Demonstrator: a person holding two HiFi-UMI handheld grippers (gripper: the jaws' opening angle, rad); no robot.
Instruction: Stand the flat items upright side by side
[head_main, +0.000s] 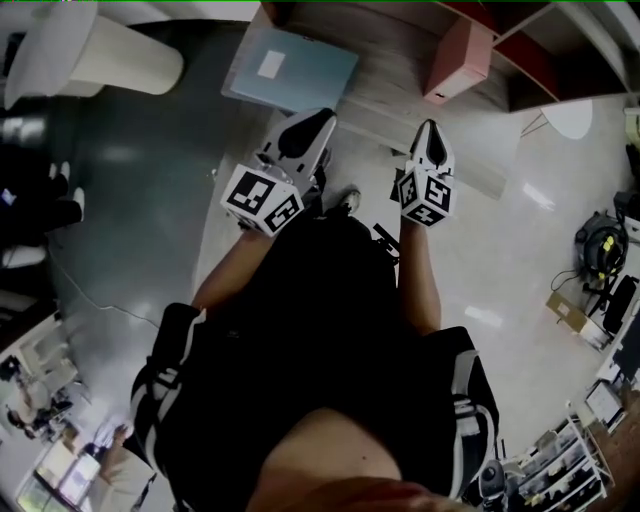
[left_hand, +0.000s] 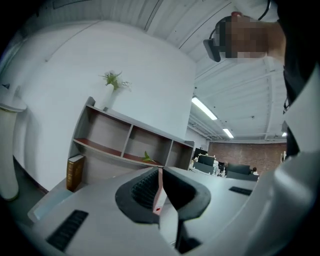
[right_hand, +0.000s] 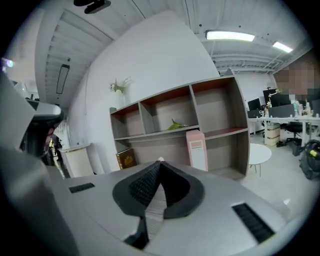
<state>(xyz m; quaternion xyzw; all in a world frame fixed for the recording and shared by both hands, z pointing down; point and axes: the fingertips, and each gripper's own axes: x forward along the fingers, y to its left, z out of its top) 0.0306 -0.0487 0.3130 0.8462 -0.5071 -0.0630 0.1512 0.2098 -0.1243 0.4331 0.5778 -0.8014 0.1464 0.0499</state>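
1. Left gripper (head_main: 322, 118) (left_hand: 160, 171) is being held level in the person's left hand, pointing at the front edge of the low pale wooden bench (head_main: 400, 75). Its jaws are clenched tight together and grasping nothing.
2. Right gripper (head_main: 431, 126) (right_hand: 160, 163) is pointing at the same front edge, further right. Its jaws are also clenched together and empty.
3. Light blue flat rectangular folder (head_main: 290, 65) is lying flat at the bench's left end near the front edge. It is just ahead of the left gripper tip and not touching it.
4. Pink tall cardboard file box (head_main: 460, 58) (right_hand: 196, 149) is standing upright toward the bench's right end, against the back, well apart from the folder.
5. Brown hardcover book (left_hand: 75, 172) (right_hand: 126, 158) is standing upright at the bench's left end, against the back.
6. Wooden open shelf unit (right_hand: 175, 107) with red-brown boards is rising behind the bench, and a green leafy item (right_hand: 176, 125) is sitting in its middle compartment.
7. Small green plant in a white vase (left_hand: 114, 82) (right_hand: 119, 87) is standing on the shelf unit's top left corner.
8. White cylindrical stand (head_main: 120, 60) is standing on the floor left of the bench.
9. White round side table (right_hand: 260, 152) is standing on the floor right of the bench.
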